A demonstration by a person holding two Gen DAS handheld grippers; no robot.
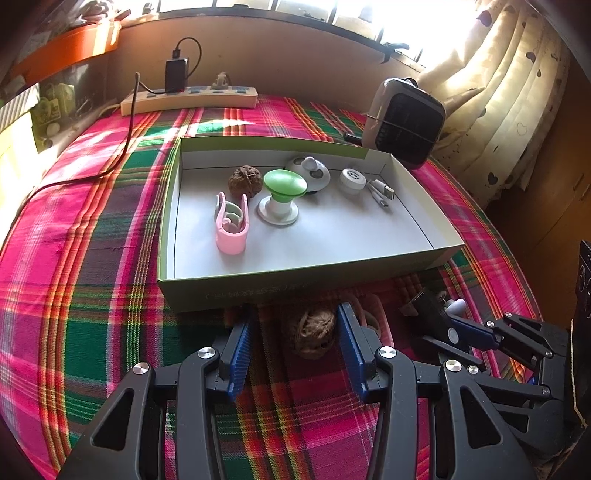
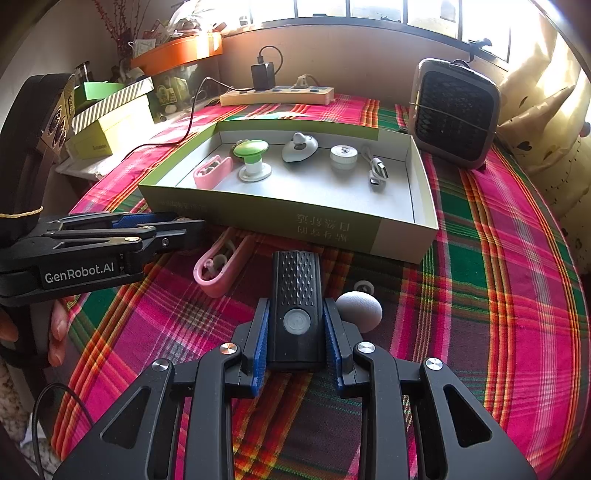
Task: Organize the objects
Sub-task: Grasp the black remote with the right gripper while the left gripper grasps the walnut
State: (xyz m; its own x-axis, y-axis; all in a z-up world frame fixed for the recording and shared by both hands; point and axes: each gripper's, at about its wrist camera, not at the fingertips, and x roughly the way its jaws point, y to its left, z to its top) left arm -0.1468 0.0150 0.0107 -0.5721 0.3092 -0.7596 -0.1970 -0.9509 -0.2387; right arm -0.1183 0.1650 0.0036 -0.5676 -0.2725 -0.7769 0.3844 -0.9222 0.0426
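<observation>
harsh backlight, heavy fisheye

i'm looking into strong daylight from the window (image 1: 258, 7) at the back; it blows out to white, and the curtain (image 1: 498, 92) glares. sun patches streak the plaid cloth (image 1: 92, 258). the near foreground sits in shadow. both views bend hard at the edges, with dark vignetted corners. focus is fairly sharp centrally, softer toward the rims.

You see a shallow green-walled cardboard box (image 1: 295, 284) on the plaid cloth. Your wrinkled brown walnut (image 1: 312, 334) lies just outside it; your black ribbed rectangular device (image 2: 297, 306) lies alongside.
</observation>
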